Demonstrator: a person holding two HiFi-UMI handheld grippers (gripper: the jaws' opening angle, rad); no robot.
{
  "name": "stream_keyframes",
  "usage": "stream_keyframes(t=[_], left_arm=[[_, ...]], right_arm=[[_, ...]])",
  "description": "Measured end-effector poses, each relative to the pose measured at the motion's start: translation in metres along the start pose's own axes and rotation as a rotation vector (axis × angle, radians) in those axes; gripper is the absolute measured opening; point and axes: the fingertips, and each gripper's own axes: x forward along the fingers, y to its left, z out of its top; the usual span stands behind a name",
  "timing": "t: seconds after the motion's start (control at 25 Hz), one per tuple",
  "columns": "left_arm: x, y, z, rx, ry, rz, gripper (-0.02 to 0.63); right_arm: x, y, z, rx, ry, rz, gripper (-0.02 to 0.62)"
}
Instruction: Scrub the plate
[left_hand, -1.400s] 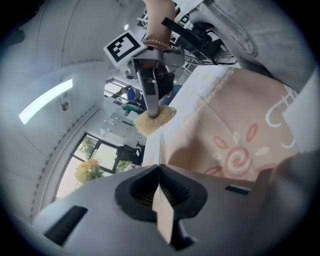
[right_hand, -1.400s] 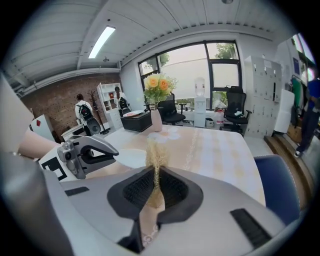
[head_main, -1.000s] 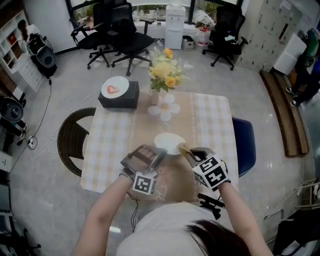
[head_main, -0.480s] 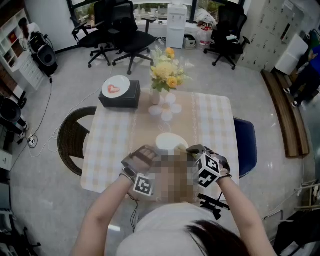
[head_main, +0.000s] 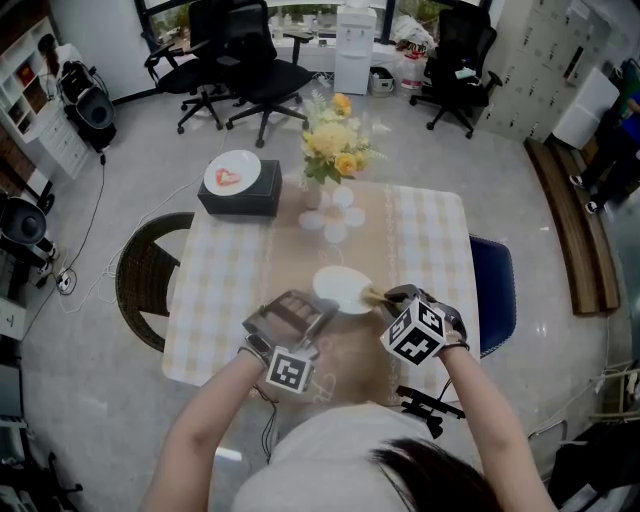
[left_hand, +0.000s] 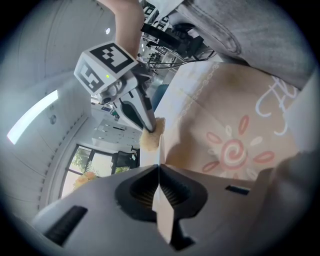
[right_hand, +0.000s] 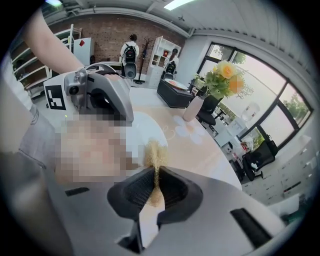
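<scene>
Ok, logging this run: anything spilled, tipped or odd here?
Nothing stands out. The left gripper grips the round white plate by its rim; the right gripper holds the tan sponge against it.

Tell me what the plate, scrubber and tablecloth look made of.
The plate looks like glazed ceramic or melamine, I cannot tell which: plain white, smooth, thin-rimmed. The scrubber looks like coarse fibre or sponge, matt: tan with a fuzzy, frayed edge. The tablecloth is probably woven fabric, matt: pale checks, no shine.
</scene>
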Motion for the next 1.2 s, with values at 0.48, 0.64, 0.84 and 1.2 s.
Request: stream_keyframes(t=[0.48,0.64,0.84,1.2], left_arm=[[-0.002,0.002,-0.001,0.055,0.009,-0.002,0.017],[-0.001,0.001,-0.001,0.052,0.008,-0.011,0.017],[0.000,0.003,0.002,0.078,0.006,0.001,0.017],[0.000,0.009,0.006,0.144,0.031,0.023,0.017]], right_arm=[[0.022,-0.020,-0.011,0.074,0.041,-0.040,0.035],[0.006,-0.028,-0.001,0.141,-0.011,-0.059,0.035],[-0.015,-0.023,0.021,0.157,-0.077,-0.030,0.035],[-0.022,0.013,0.061,0.324,-0.169,0.158,0.035]])
